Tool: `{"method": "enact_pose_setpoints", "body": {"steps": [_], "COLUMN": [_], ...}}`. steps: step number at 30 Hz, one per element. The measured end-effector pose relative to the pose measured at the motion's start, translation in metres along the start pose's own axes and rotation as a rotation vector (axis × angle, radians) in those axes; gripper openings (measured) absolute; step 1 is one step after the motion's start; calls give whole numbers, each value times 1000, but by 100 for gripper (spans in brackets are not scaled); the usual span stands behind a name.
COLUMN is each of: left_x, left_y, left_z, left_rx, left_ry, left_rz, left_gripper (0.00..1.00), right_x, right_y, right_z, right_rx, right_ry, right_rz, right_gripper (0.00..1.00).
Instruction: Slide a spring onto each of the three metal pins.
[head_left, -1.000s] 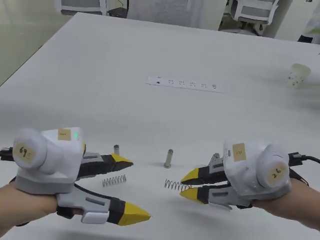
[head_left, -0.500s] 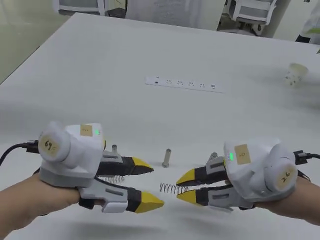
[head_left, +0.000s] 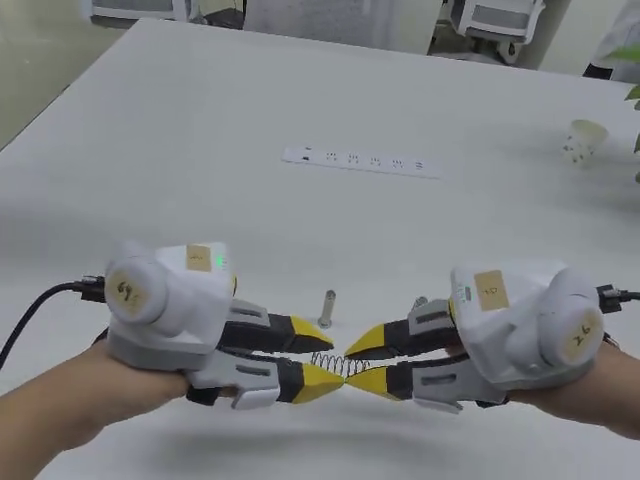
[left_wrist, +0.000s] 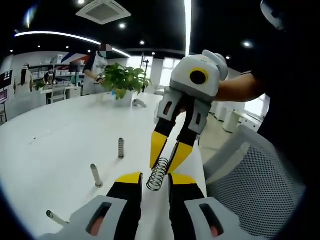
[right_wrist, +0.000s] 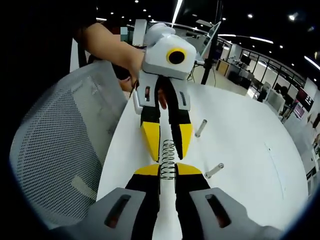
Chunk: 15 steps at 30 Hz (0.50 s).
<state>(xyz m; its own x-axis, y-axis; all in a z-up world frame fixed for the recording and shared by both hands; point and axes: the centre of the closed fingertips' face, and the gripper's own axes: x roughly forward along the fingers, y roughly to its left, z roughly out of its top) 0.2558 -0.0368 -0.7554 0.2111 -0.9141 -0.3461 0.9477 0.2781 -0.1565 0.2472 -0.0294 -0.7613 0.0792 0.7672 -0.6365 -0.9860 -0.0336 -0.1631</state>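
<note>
White workbench (head_left: 200, 150) in an open office, under rows of ceiling lights. Power strip (head_left: 360, 161) flat across the middle of it, paper cup (head_left: 582, 141) toward the far right edge. Mesh chair (right_wrist: 55, 150) drawn up at the near edge. Potted plant (left_wrist: 125, 80) at the end of the table in the left gripper view, with a person standing just behind it.

Both grippers tip to tip over the near part of the table, each in a bare hand.

Right gripper (head_left: 352, 365): jaws almost closed, pinching one end of a spring (head_left: 333, 362). Spring held clear of the tabletop, roughly level, bridging the short gap between the two pairs of yellow tips.

Left gripper (head_left: 328, 358): facing the right gripper, jaws at a narrow gap, one on each side of the spring's other end. Cannot tell whether they press on the coils or merely flank them.

Middle pin (head_left: 327, 309) upright on the table just beyond the meeting tips, apart from the spring. Right pin (head_left: 420, 302) beside it, partly hidden behind the right gripper. Left pin (left_wrist: 55, 217) low at the edge of the left gripper view, in line with the other two.
</note>
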Motion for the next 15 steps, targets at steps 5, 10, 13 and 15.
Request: {"method": "enact_pose_setpoints", "body": {"steps": [5, 10, 13, 15], "left_x": [1, 0, 0, -1], "left_y": [-3, -4, -5, -6], "left_z": [0, 1, 0, -1], "left_rx": [37, 42, 52, 55], "left_ry": [3, -14, -6, -2], "left_rz": [-8, -17, -23, -26], "left_gripper": [4, 3, 3, 3], "right_x": [0, -1, 1, 1], "right_y": [1, 1, 2, 3], "right_z": [-3, -1, -2, -2], "right_rx": [-18, 1, 1, 8], "right_ry": [17, -2, 8, 12], "right_rz": [0, -6, -2, -1], "right_gripper": [8, 8, 8, 8]}}
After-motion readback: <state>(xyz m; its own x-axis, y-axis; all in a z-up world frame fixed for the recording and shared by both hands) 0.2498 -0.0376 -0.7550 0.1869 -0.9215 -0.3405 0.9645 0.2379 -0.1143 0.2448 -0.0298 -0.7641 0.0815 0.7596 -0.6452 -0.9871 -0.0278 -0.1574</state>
